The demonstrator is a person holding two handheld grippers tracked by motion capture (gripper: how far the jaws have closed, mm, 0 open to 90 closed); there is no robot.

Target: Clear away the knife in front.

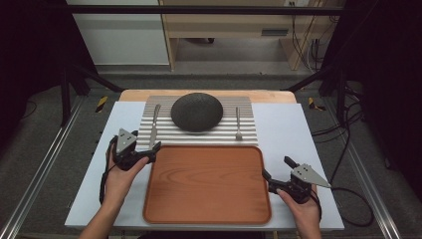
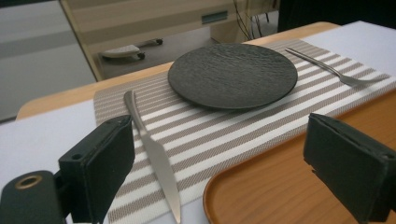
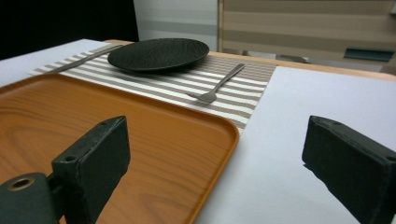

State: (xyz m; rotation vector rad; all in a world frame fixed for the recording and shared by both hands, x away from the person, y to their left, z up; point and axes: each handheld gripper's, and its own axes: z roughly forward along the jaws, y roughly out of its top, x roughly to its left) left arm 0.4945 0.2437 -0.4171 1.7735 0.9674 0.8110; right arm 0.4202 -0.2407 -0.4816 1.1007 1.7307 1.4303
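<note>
Both tongs, left [image 1: 155, 152] and right [image 1: 277, 172], gape beside a smooth wooden tray [image 1: 206, 181]; beyond, a rough round black plate [image 1: 197, 111] sits on a ribbed striped mat [image 1: 199, 130].

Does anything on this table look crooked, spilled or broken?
Nothing stands out. The dark plate sits centred on the striped placemat, with the knife on one side and the fork on the other. The wooden tray lies bare and square to the mat. Both tongs are open, holding nothing.
</note>
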